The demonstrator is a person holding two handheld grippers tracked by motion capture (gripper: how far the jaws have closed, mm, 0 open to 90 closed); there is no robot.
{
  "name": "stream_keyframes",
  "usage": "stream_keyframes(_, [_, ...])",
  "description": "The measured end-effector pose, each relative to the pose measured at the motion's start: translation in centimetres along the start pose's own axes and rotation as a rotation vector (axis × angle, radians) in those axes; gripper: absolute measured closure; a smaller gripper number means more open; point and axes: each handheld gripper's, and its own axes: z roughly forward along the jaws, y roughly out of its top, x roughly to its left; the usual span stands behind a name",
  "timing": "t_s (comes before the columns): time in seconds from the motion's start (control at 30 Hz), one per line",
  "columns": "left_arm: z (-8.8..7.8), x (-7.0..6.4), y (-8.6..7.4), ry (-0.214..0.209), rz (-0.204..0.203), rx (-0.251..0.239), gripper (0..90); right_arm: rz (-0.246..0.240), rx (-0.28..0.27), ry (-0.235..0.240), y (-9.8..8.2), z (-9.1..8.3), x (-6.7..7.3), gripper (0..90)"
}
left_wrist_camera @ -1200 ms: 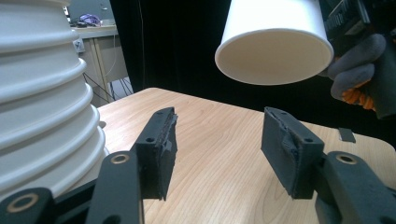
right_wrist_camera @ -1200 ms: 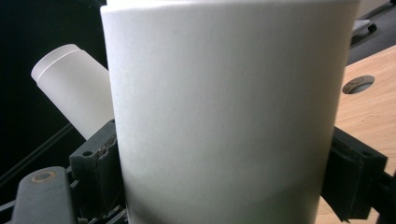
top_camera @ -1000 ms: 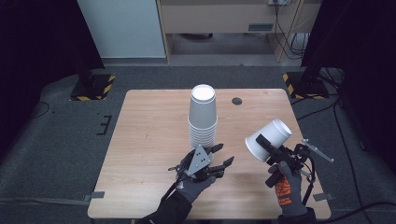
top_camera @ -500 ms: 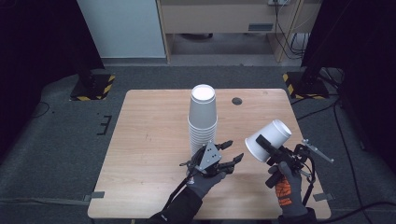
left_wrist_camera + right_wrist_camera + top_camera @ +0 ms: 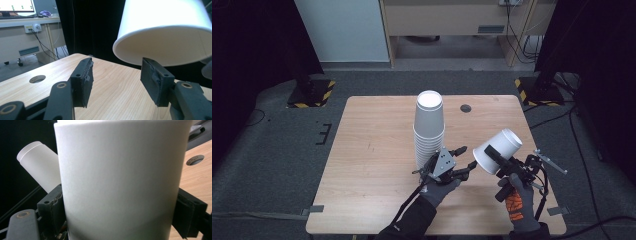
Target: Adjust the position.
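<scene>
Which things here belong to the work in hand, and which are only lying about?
In the work: single paper cup held in right gripper; stack of cups; open left gripper.
Lying about: table hole; hazard-striped stand bases on floor.

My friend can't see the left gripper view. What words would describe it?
The left gripper has its two black jaws open, nothing between them, just below the rim of a tilted white paper cup. Underneath is a wooden table with a round hole.
</scene>
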Motion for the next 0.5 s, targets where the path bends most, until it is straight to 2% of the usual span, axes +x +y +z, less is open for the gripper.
stream_keyframes(0.23, [0.7,-0.1,-0.1,0.01,-0.024,-0.025,43.4,0.009,0.007,0.003,-0.2,0.1,-0.1,15.4])
stream_keyframes(0.5, [1.3,0.0,0.6,0.005,-0.016,-0.057,46.2,0.014,0.021,0.007,-0.4,0.4,0.0,15.4])
